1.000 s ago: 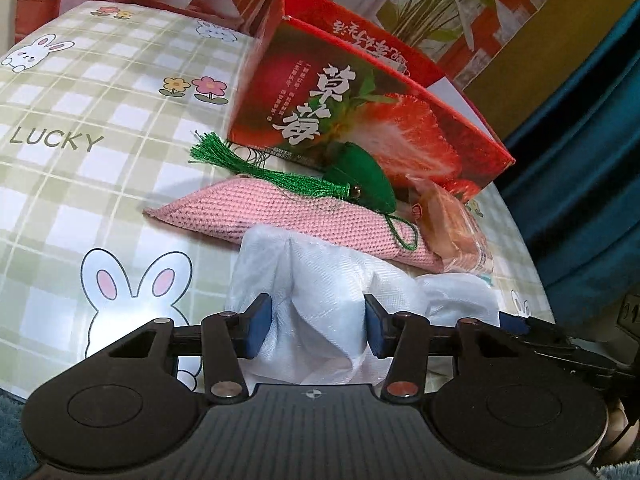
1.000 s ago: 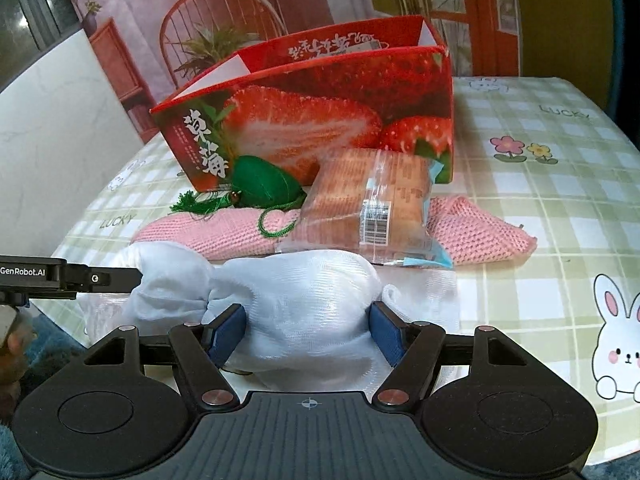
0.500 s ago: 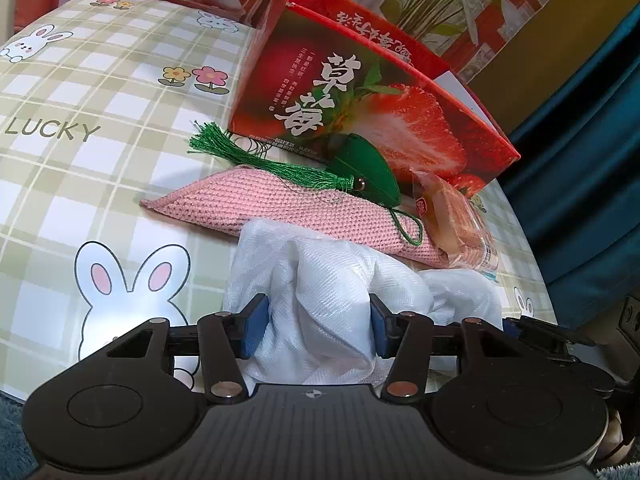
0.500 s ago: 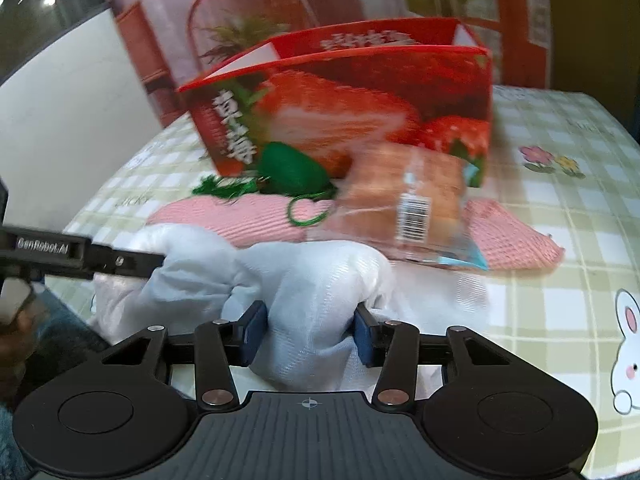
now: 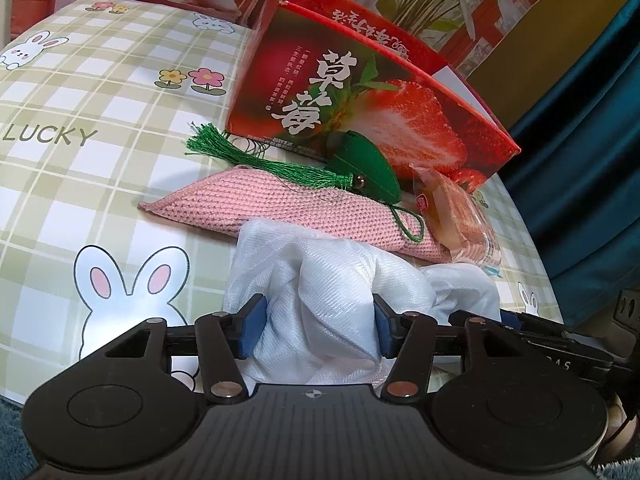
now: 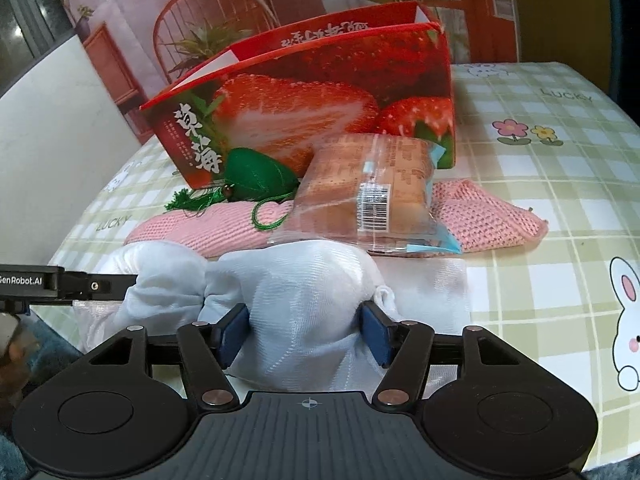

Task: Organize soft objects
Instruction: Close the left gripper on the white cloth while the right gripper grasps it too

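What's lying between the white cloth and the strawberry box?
The pink knitted pad, carrying the green tassel charm and wrapped cake, separates white cloth from strawberry box; both wrist views show it.

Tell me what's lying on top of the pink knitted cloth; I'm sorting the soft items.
On the pink knitted cloth lie a green tasselled sachet and a wrapped cake. Its near edge is covered by white fabric; nothing beneath shows.

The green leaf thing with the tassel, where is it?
The green leaf charm lies on the pink knitted cloth, right in front of the strawberry box, beside the wrapped cake.
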{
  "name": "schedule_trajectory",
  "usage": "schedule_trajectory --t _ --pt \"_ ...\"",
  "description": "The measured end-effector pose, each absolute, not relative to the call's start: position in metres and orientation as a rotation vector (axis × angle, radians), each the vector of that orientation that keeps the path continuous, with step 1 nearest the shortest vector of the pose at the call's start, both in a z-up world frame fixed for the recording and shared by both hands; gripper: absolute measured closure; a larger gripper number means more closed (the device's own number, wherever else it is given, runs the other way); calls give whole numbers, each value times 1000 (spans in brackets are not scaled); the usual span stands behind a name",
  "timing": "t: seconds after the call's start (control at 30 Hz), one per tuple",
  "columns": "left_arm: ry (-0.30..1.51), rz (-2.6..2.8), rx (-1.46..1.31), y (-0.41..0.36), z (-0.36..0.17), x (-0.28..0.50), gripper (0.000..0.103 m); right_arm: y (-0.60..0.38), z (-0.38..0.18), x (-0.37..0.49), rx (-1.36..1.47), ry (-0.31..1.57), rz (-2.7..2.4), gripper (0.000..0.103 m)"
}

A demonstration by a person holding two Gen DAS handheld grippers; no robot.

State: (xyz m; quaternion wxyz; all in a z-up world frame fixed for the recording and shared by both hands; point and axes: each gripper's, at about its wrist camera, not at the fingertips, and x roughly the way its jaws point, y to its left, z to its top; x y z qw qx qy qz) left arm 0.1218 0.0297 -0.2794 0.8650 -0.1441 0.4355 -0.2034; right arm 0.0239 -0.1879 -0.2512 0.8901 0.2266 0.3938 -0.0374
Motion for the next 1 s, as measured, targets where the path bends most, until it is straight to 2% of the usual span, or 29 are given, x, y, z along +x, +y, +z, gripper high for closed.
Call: schedule_trajectory --t 0.37,0.77,0.93,1.0 --pt "912 -429 -298 27 -281 121 45 -187 -255 27 477 824 -65 47" --pt "911 -432 -307 27 -283 122 45 -187 -257 28 489 824 -38 56" --pt "909 -446 -306 27 -284 120 46 -185 -257 29 506 835 1 68" --pt "908 -456 -321 29 -284 119 50 -185 -257 29 533 838 32 72"
